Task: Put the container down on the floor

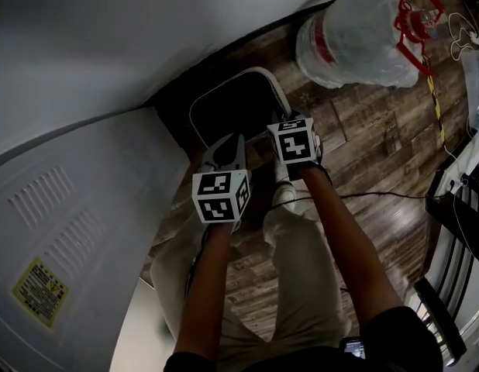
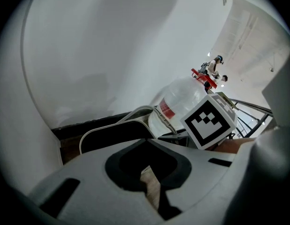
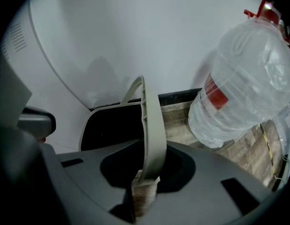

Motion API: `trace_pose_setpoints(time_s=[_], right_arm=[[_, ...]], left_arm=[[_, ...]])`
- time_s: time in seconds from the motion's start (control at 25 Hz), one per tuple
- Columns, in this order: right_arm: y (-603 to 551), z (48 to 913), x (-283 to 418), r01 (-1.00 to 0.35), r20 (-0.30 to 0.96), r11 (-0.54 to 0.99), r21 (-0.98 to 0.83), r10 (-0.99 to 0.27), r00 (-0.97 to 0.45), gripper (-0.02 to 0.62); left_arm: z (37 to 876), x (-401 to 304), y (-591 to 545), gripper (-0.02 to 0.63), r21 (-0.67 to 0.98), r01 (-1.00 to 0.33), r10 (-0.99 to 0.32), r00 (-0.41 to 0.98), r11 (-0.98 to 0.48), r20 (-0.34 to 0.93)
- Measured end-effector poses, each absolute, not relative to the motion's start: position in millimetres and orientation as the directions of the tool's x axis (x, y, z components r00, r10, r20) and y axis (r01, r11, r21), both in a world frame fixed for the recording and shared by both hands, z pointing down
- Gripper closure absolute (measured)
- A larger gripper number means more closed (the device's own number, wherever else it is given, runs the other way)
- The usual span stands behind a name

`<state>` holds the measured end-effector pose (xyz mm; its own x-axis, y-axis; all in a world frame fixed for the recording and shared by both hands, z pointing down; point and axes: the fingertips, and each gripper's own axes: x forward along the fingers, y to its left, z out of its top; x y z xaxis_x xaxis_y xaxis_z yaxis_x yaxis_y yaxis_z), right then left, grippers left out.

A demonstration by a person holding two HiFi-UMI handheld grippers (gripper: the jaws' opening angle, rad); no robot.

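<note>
While the container (image 1: 259, 74) was low against the white wall (image 1: 108, 37), a white appliance (image 1: 69, 231) stood at the far left, touching or just beside the container's left side. To the right of the appliance, the left gripper (image 2: 152, 182) pointed at the container's near rim. Its jaws were drawn together to a narrow slit with nothing between them. The container, dark inside with a pale rim, lay between the appliance and a large clear water bottle (image 1: 356, 33). Whether its base touched the wooden floor (image 1: 379, 146) could not be told. The right gripper (image 3: 146, 182) was clamped on a pale strip of the container's right edge. Farther right, the bottle stood on the floor, apart from the container. A black railing (image 1: 456, 231) was at the far right.
</note>
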<state>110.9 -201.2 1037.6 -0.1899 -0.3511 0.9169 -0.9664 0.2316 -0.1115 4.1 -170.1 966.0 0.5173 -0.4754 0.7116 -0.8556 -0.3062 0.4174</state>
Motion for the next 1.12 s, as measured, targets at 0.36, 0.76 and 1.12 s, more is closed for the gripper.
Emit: trace_pose_setpoints(time_s=[0.36,0.76,1.12], right_arm=[[-189.0,1065.4,127.2,-0.975,0.935,0.168,-0.145,-0.298,-0.19,0.486],[-188.9,1089.6,139.1,-0.983,0.943,0.105,-0.152,-0.281,-0.176,0.456],[-181.9,1104.0,148.5,-0.984,0.948,-0.002,-0.181,-0.267,-0.174,0.402]], left_arm=[[975.5,19.1,-163.2,0.588,0.416,-0.84,-0.43,0.537,-0.348,0.725],[986.4,19.1,-164.4,0.588,0.424,-0.838,-0.411,0.54,-0.344,0.734],[993.1,23.8,-166.4,0.588,0.435,-0.83,-0.389,0.551,-0.35,0.738]])
